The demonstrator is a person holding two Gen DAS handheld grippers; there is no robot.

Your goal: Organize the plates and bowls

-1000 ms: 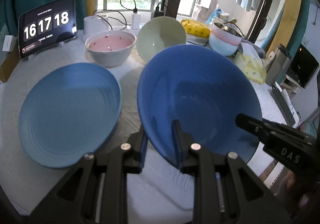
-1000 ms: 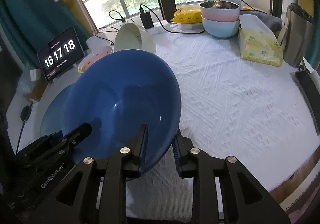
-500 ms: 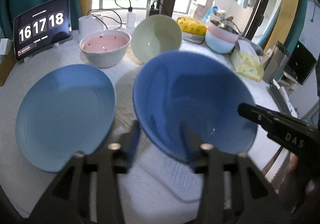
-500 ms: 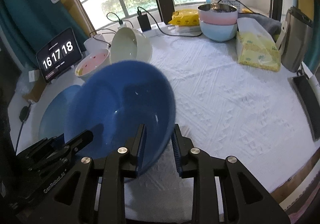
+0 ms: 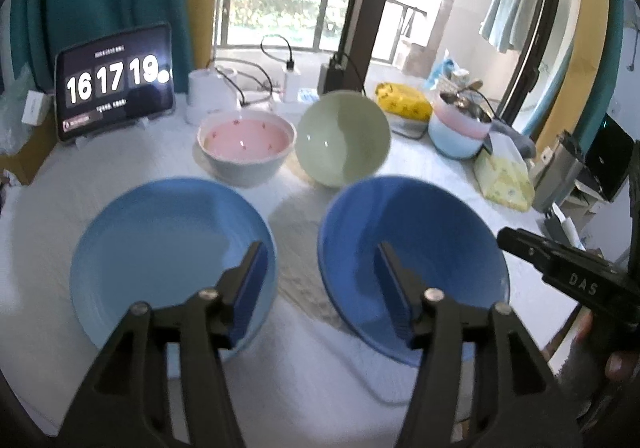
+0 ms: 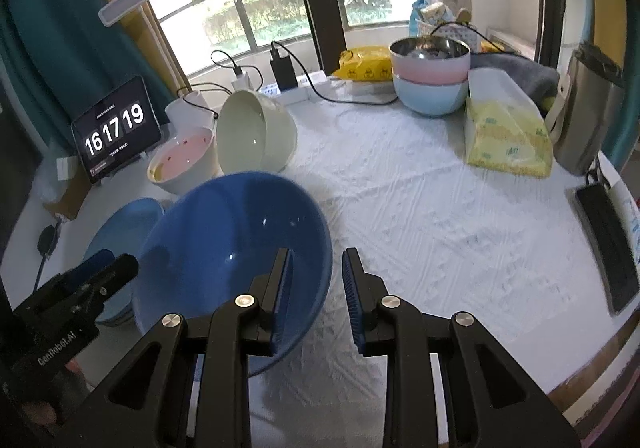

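Opening the left gripper across the left rim of the blue bowl, with that rim between the jaws and the pads pressing on nothing. Clamping the right gripper on the bowl's right rim, one finger inside the bowl and one outside, and holding the bowl tilted over the white tablecloth. Seeing a blue plate lying flat just left of the bowl, close but apart from it. Seeing, beyond the bowl, a pale green bowl tipped on its side and leaning on a pink-lined bowl. Seeing a tablet clock standing beyond the bowl to the left, and two stacked bowls well beyond it to the right.
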